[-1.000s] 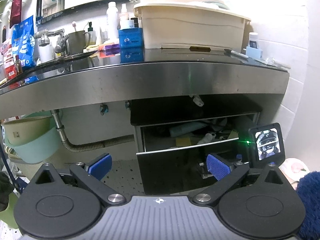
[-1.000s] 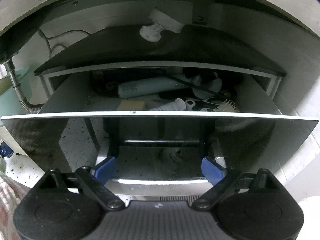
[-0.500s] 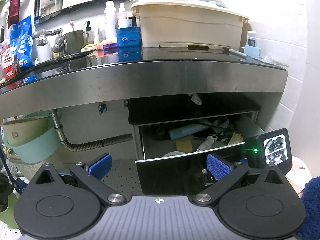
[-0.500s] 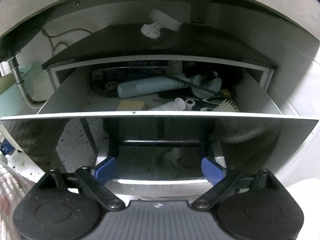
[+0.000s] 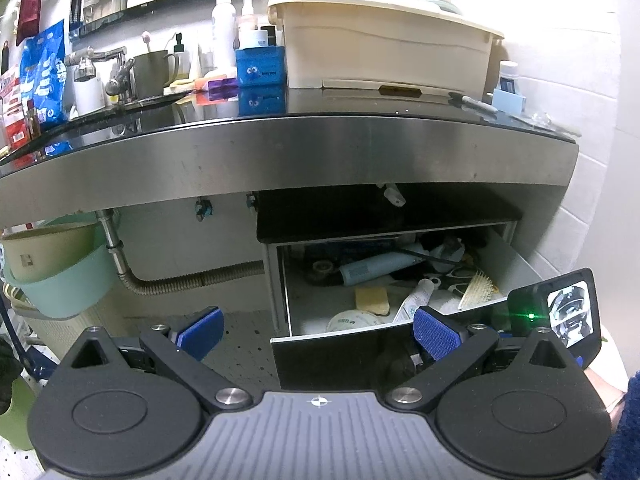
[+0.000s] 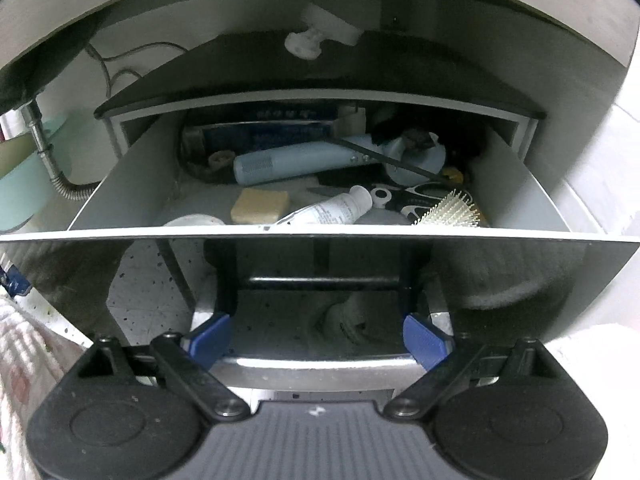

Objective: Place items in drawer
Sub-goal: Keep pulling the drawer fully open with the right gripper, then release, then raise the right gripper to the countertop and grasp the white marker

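The drawer (image 5: 400,292) under the steel counter (image 5: 288,152) now stands further out of its cabinet than it did a second ago: its glossy black front (image 6: 320,276) has come toward both cameras and more of its floor shows. That opens room to drop things in, and it suits either filling the drawer or being about to close it; the pictures do not settle which.

The right gripper (image 6: 318,336) sits low against the drawer front, just at the chrome handle bar along its bottom edge, jaws wide and holding nothing I can see. The left gripper (image 5: 318,328) hangs back from the drawer, jaws likewise wide and empty.

Inside the drawer already lie a pale blue bottle (image 6: 296,162) toward the back, a white tube (image 6: 328,210) near the front, a yellow sponge (image 6: 260,206) left of the tube, and a hairbrush (image 6: 450,212) at the front right corner.

Only the left wrist view shows the countertop above the drawer, with a cream bin (image 5: 384,40), a blue box (image 5: 259,66) and bottles, and also a round white tin (image 5: 352,320) just behind the drawer front. Only the right wrist view shows the handle and the dark boxes at the drawer's back.
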The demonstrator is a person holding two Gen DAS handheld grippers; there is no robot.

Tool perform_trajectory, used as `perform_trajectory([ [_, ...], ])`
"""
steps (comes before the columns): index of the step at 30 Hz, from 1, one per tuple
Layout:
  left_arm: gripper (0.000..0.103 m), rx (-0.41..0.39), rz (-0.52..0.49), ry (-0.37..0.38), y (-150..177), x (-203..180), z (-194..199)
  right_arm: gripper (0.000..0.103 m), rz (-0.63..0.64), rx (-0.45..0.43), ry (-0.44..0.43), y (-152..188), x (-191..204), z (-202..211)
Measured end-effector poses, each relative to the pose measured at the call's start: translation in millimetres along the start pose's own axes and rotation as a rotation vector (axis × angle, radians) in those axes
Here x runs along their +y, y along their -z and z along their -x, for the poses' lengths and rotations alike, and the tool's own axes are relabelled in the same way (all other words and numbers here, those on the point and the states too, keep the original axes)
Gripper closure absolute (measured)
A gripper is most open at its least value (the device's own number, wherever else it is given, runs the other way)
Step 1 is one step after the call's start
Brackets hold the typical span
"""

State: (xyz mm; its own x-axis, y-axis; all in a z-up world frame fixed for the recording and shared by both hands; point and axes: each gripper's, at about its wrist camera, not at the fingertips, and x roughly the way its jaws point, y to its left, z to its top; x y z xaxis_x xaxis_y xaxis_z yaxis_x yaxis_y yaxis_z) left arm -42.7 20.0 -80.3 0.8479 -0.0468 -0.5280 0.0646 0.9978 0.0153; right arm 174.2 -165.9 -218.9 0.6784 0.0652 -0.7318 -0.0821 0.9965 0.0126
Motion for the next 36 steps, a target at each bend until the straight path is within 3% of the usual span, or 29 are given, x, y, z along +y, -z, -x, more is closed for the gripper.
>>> perform_trajectory([
  [28,0.001,0.065,0.023,0.009,5.0,4.0,-11.2,0.012,0.015,0.086,-0.039,-15.5,-6.1,-8.1],
  [31,0.001,0.063,0.021,0.000,5.2,4.1,-13.0,0.012,0.050,0.070,-0.056,-16.3,-8.2,7.9],
  [36,0.001,0.066,0.023,0.010,5.8,1.4,-15.6,0.012,0.060,-0.034,-0.095,-15.6,-21.4,52.4],
])
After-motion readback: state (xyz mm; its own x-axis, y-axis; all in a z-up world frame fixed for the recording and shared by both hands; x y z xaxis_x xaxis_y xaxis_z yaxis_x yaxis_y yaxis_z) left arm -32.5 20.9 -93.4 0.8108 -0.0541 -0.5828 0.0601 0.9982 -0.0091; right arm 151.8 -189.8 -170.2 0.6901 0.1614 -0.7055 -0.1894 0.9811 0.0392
